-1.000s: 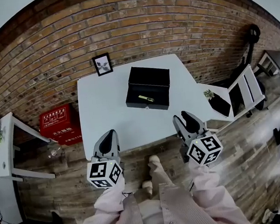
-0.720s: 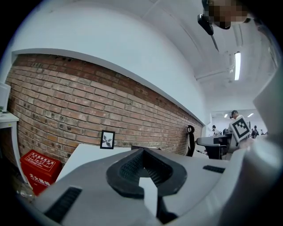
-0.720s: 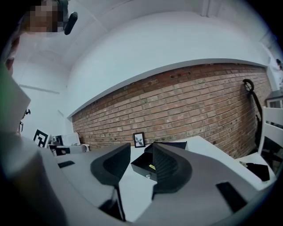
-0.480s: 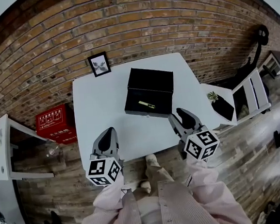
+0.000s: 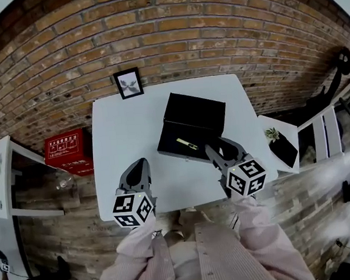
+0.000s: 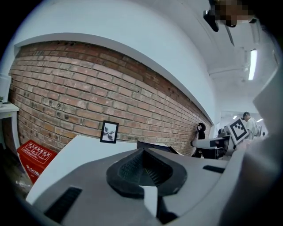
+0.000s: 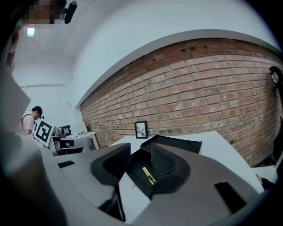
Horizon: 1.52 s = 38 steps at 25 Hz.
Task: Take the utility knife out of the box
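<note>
On the white table (image 5: pixel 122 126) sits a black box (image 5: pixel 177 154) with its lid (image 5: pixel 198 111) standing open behind it. A yellow utility knife (image 5: pixel 186 144) lies inside on the dark lining. My right gripper (image 5: pixel 222 148) is open at the box's near right corner, just short of the knife. In the right gripper view the knife (image 7: pixel 148 175) shows in the gap of the right gripper (image 7: pixel 140 164), with the box (image 7: pixel 177 144) beyond. My left gripper (image 5: pixel 139 165) is shut over bare table left of the box. The left gripper (image 6: pixel 142 167) holds nothing, and the box (image 6: pixel 153 145) peeks over it.
A small framed picture (image 5: pixel 128 82) leans on the brick wall at the table's far left corner. A red crate (image 5: pixel 66 151) stands on the floor to the left. A low white side table (image 5: pixel 273 158) with a small plant (image 5: pixel 272 134) stands to the right.
Both grippers have moved forward from the near edge onto the table. The right one has reached the box's front corner. The left one stays shut.
</note>
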Tool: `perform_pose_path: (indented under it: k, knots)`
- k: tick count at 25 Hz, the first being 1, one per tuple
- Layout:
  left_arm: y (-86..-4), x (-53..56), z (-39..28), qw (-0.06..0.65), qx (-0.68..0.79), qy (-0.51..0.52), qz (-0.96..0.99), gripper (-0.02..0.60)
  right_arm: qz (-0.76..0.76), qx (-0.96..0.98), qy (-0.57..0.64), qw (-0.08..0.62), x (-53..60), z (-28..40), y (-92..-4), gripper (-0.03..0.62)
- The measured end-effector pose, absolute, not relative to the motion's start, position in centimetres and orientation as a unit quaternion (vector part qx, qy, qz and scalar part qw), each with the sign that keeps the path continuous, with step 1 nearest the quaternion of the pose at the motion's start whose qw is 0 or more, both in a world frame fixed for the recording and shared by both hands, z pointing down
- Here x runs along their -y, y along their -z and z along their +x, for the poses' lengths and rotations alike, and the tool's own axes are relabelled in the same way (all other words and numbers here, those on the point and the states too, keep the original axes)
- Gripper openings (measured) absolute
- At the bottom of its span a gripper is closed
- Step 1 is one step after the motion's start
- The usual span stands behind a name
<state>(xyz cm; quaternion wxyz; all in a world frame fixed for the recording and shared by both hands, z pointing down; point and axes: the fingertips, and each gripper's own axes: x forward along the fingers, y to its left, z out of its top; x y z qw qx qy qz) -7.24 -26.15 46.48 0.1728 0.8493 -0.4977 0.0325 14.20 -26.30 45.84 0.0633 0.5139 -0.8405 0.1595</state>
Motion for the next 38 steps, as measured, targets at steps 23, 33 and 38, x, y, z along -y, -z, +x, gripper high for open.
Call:
perform_pose_path:
  k: [23,33,38]
  knots:
    - [-51.3,31.2,-5.7,0.226,0.523,-0.067,0.819,-0.008,0.353,0.886,-0.195,0.230,32.8,9.6,-54.2,0.146]
    - [-53.2,32.8,-5.3,0.253,0.501,-0.084,0.824,-0.008,0.317,0.864,-0.214,0.327,33.8,8.2,-58.2,0.144]
    - [-53.9,33.2,-5.5,0.263,0.497,-0.086,0.822,-0.008,0.305,0.851,-0.215,0.369,33.9,7.7,-60.1,0.144]
